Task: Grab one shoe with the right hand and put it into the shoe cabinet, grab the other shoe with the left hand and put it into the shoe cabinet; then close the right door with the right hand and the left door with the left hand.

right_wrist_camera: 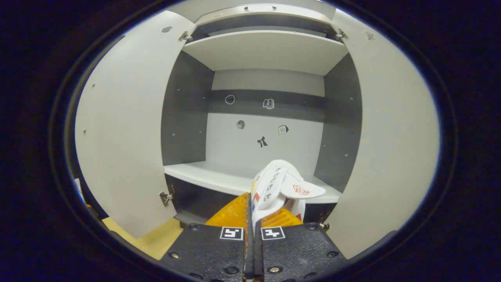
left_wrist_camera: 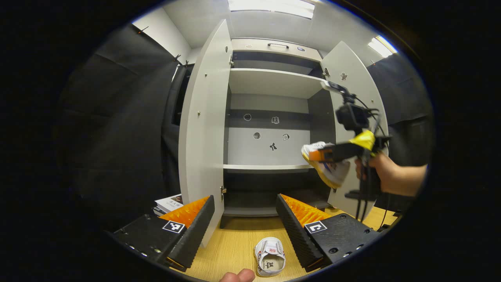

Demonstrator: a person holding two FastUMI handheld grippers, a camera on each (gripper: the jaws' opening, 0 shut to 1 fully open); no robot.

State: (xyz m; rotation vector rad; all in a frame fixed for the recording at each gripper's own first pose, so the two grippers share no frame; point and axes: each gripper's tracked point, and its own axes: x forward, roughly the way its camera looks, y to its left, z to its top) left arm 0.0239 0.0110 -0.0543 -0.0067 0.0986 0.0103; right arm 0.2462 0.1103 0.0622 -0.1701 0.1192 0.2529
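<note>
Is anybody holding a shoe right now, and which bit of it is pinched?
Yes. The right gripper pinches one white shoe by its side wall. The left gripper is open, holding nothing; the other shoe lies on the floor.

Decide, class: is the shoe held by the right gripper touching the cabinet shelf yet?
Apart. In the left gripper view, the shoe hangs in the right gripper, out in front of the shelf, between the open doors, with clear space between them.

Floor shoe (left_wrist_camera: 269,256) heel perhaps cropped, right gripper (left_wrist_camera: 318,155) blurred
</note>
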